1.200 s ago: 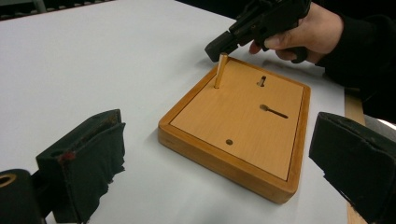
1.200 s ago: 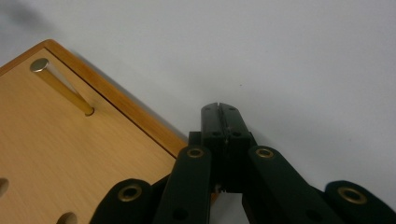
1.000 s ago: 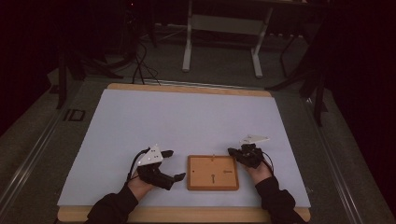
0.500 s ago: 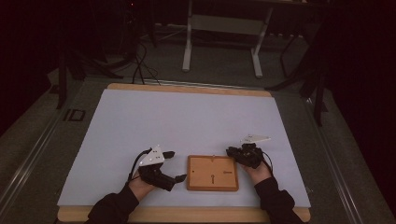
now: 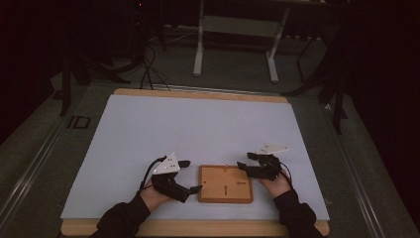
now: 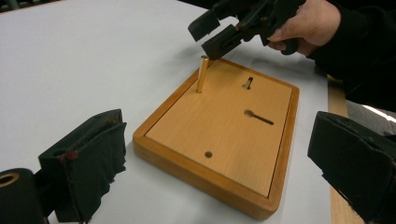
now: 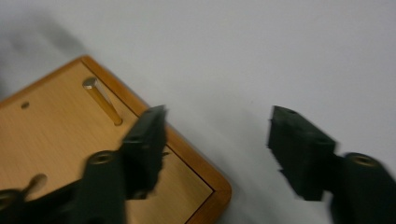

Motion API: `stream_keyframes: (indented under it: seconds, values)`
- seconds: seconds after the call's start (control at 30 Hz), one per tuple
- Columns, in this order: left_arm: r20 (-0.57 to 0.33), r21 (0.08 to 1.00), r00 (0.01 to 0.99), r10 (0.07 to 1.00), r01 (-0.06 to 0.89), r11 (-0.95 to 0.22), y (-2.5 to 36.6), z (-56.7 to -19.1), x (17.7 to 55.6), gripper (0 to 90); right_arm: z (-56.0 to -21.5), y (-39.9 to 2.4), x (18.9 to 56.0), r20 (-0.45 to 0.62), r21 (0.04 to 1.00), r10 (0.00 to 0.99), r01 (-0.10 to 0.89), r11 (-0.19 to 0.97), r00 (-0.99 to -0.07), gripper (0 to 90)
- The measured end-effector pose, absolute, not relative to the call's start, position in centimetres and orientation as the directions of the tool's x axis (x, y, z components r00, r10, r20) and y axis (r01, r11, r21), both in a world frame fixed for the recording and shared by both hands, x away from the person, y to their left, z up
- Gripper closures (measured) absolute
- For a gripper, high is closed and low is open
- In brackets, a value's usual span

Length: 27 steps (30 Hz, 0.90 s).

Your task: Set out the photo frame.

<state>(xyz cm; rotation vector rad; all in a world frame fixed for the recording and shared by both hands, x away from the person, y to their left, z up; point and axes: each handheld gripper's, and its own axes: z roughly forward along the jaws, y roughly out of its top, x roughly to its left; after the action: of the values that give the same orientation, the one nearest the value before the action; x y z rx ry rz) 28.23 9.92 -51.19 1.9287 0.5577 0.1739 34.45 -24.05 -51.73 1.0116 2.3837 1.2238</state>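
Now peg (image 6: 202, 74) upright in hole at far edge of board (image 6: 219, 126), board near front edge of mat (image 5: 148, 129). R gripper (image 5: 244, 161) jaws just opened, wide, nothing between, close beside peg — insertion looks done. L gripper (image 5: 192, 175) wide, empty, at board's left. Next: prob. fetch another peg for the open holes.

A white sheet (image 5: 198, 134) covers nearly the whole worktop (image 5: 198, 92), whose wooden edge shows as a thin strip along the far side of the sheet. Beyond that far edge stands a pale metal frame (image 5: 235, 25) on two legs on a dark floor (image 5: 29, 158). Dark cables (image 5: 148, 74) lie on the floor left of the frame
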Motion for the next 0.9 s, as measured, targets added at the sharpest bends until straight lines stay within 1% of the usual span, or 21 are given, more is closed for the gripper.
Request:
stream_keyframes:
  seconds: [0.03, 0.1, 0.13, 0.23, 0.3, 0.37, 0.53, 0.6, 0.63, 0.67, 0.7, 0.8, 0.9]
  values:
    - [-0.139, 0.897, 0.882, 0.45, 0.304, -0.32, 9.7, -51.1, 28.4, 4.4, -51.7, -24.2, 34.4, 0.078, 0.8, 0.691, 0.459, 0.387, -0.719, 28.5]
    - [-0.133, 0.898, 0.887, 0.442, 0.296, -0.325, 9.3, -51.1, 28.7, 4.7, -51.5, -24.5, 34.0, 0.1, 0.809, 0.679, 0.457, 0.37, -0.728, 16.6]
    - [-0.132, 0.898, 0.888, 0.44, 0.295, -0.327, 9.2, -51.1, 28.8, 5.3, -51.5, -24.7, 33.8, 0.102, 0.813, 0.671, 0.45, 0.369, -0.735, 15.5]
    - [-0.131, 0.894, 0.894, 0.429, 0.294, -0.339, 8.6, -51.1, 29.2, 5.3, -51.5, -25.1, 33.4, 0.11, 0.82, 0.674, 0.45, 0.355, -0.731, 15.3]
    - [-0.132, 0.892, 0.899, 0.417, 0.291, -0.346, 8.3, -51.0, 29.4, 5.3, -51.4, -25.3, 32.9, 0.073, 0.828, 0.678, 0.424, 0.368, -0.731, 16.4]
    - [-0.128, 0.891, 0.903, 0.41, 0.286, -0.352, 8.0, -51.0, 29.7, 5.8, -51.2, -25.5, 32.2, 0.058, 0.837, 0.684, 0.409, 0.363, -0.727, 16.4]
    - [-0.116, 0.884, 0.911, 0.396, 0.277, -0.377, 7.2, -51.1, 30.1, 6.8, -50.5, -26.2, 30.8, 0.062, 0.86, 0.677, 0.384, 0.336, -0.733, 16.5]
    - [-0.111, 0.885, 0.913, 0.393, 0.271, -0.38, 6.9, -51.0, 30.3, 11.8, -50.2, -26.5, 29.9, 0.063, 0.868, 0.672, 0.372, 0.328, -0.738, 16.5]
    - [-0.108, 0.884, 0.914, 0.392, 0.268, -0.384, 6.5, -51.0, 30.5, 13.9, -49.7, -27.0, 28.8, 0.051, 0.882, 0.667, 0.347, 0.319, -0.743, 16.5]
    - [-0.108, 0.884, 0.914, 0.392, 0.268, -0.384, 6.5, -51.0, 30.5, 14.1, -49.7, -27.0, 28.8, 0.051, 0.882, 0.667, 0.347, 0.319, -0.743, 16.5]
    - [-0.111, 0.885, 0.915, 0.388, 0.269, -0.381, 6.4, -51.0, 30.7, 14.9, -49.5, -27.4, 28.0, 0.039, 0.893, 0.66, 0.322, 0.314, -0.751, 16.5]
    - [-0.107, 0.885, 0.919, 0.379, 0.262, -0.386, 5.8, -51.0, 31.3, 15.4, -49.2, -27.9, 27.0, 0.04, 0.898, 0.645, 0.311, 0.311, -0.763, 17.0]
    - [-0.096, 0.884, 0.926, 0.366, 0.248, -0.396, 5.2, -51.0, 31.8, 18.6, -49.2, -28.3, 26.1, 0.049, 0.894, 0.622, 0.312, 0.322, -0.781, 17.0]
